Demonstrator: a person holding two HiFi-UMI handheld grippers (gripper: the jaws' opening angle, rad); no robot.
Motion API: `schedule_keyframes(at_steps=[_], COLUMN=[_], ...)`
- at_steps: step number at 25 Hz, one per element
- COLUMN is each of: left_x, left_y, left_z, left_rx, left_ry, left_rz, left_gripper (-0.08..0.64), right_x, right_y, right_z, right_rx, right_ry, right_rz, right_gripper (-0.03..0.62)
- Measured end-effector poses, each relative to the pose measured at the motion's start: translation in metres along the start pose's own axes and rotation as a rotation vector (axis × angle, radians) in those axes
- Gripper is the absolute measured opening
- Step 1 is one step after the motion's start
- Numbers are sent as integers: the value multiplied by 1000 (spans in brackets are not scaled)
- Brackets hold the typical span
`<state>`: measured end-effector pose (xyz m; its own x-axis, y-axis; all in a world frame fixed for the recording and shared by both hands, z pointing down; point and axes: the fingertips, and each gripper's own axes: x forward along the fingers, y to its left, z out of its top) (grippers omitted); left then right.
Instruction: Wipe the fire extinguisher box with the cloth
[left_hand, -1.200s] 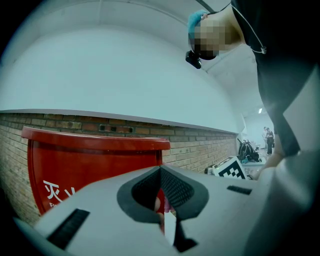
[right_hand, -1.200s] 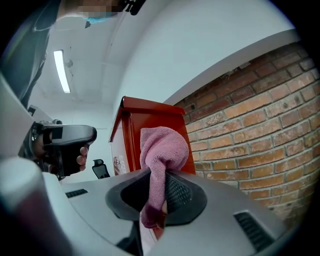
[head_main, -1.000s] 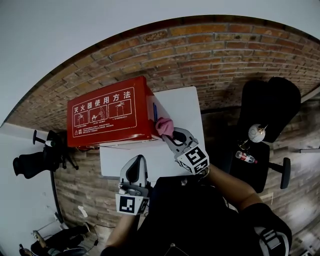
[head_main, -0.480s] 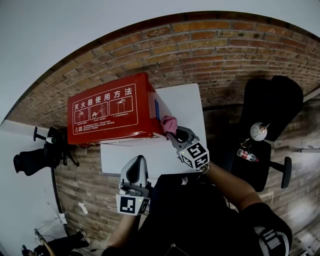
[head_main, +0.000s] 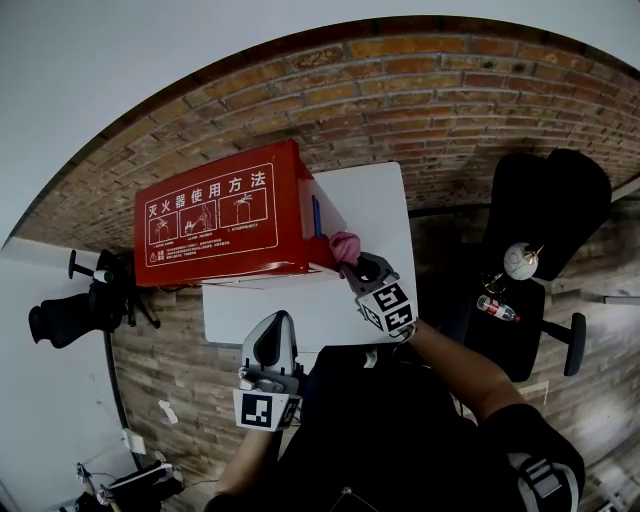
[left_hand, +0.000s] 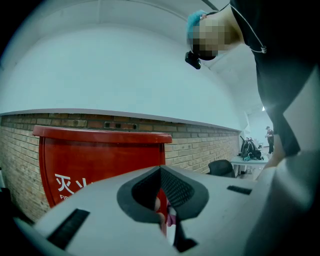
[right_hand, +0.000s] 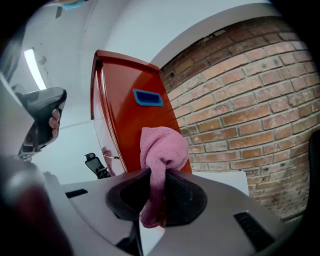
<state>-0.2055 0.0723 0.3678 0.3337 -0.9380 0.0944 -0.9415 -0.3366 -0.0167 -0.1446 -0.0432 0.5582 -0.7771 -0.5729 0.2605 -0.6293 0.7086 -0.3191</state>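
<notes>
The red fire extinguisher box (head_main: 215, 225) stands on a white table (head_main: 372, 210), its white-lettered front facing me. My right gripper (head_main: 355, 264) is shut on a bunched pink cloth (head_main: 344, 245), which presses on the box's right side near its lower front corner. In the right gripper view the pink cloth (right_hand: 161, 150) bulges out of the right gripper (right_hand: 159, 195) in front of the red box (right_hand: 137, 125), below a blue recessed handle (right_hand: 147, 97). My left gripper (head_main: 271, 342) hovers at the table's near edge, shut and holding nothing. In the left gripper view the left gripper (left_hand: 162, 200) points at the red box (left_hand: 95, 160).
A brick wall (head_main: 450, 90) runs behind and right of the table. A black office chair (head_main: 545, 215) stands at the right, with a small bottle (head_main: 497, 308) and a round pale object (head_main: 518, 262) on a black seat. Dark equipment (head_main: 75, 310) sits at the far left.
The right gripper and the cloth have shifted slightly along the box's right side. The left gripper has stayed where it was.
</notes>
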Motion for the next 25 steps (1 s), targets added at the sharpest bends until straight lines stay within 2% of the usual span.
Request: schedule_keyframes(at_steps=[25], left_x=[7], left_y=[12], left_z=[-8], left_rx=[10], left_ry=[38], left_rz=[1], left_gripper=[49], right_x=[22], right_y=[-26], right_z=[-66], right_rx=[39], right_ry=[122], right_rz=[-73], right_gripper=[69])
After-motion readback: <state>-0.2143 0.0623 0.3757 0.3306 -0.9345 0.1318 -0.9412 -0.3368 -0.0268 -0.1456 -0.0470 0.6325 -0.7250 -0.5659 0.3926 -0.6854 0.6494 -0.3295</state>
